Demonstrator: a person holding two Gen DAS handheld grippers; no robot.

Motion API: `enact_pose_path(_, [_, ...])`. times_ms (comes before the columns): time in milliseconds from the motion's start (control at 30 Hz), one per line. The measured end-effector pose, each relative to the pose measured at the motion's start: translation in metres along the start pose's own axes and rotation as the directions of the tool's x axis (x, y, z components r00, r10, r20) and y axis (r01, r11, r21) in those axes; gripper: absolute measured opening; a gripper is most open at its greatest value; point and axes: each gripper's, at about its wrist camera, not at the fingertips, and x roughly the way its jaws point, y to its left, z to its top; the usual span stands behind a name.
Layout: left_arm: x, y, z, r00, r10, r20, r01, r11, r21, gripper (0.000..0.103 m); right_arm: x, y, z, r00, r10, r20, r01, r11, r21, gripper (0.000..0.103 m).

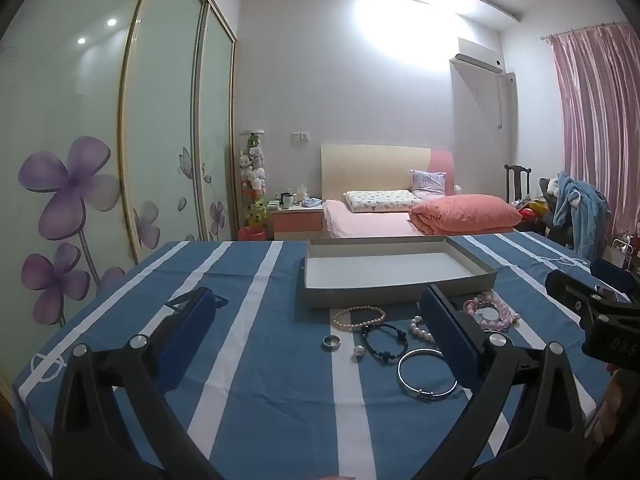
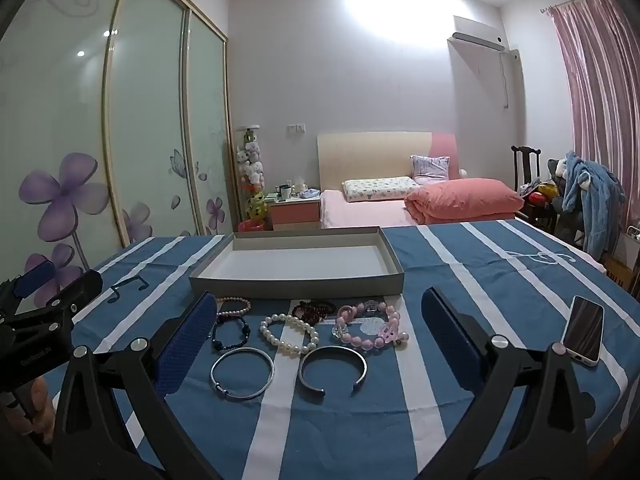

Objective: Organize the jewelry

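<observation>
Pre-grasp step: both grippers, left [image 1: 316,324] and right [image 2: 316,322], hover with fingers released, jewelry [image 2: 296,334] loose on bench before empty tray [image 2: 296,280]; next likely needs pinching one bracelet.

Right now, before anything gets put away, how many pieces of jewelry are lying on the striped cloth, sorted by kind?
Beaded bracelets: 5 (pale pink bracelet, dark blue bracelet, white pearl bracelet, dark red bracelet, pink charm bracelet)
Metal bangles: 2 (closed bangle, open cuff)
Rings: 1 (silver ring)
Small pearl piece, kind unclear: 1
Total: 9
</observation>
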Motion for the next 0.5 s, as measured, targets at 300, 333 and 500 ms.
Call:
enact_pose_path(300, [-0.0003,-0.0001,0.0003,1.0,0.001,-0.003,-0.001,1.0,-0.002,0.099,0.001,-0.0017,0.0003,1.0,0.002,-0.01,-0.002,1.0,0.006,0.101])
enact_pose_path(333, [0.0001,0.0002,0.0002,1.0,0.0,-0.005,0.0,1.0,-0.004,0.099,0.0007,-0.0011,0.0002,1.0,0.003,-0.011,-0.002,1.0,0.005,0.101])
enact_pose_path(500, [0.0002,0.0004,0.0002,1.0,-0.001,-0.006,0.001,1.0,-0.006,0.099,0.0008,-0.0009,0.0,1.0,0.002,-0.012,-0.002,1.0,0.005,0.101])
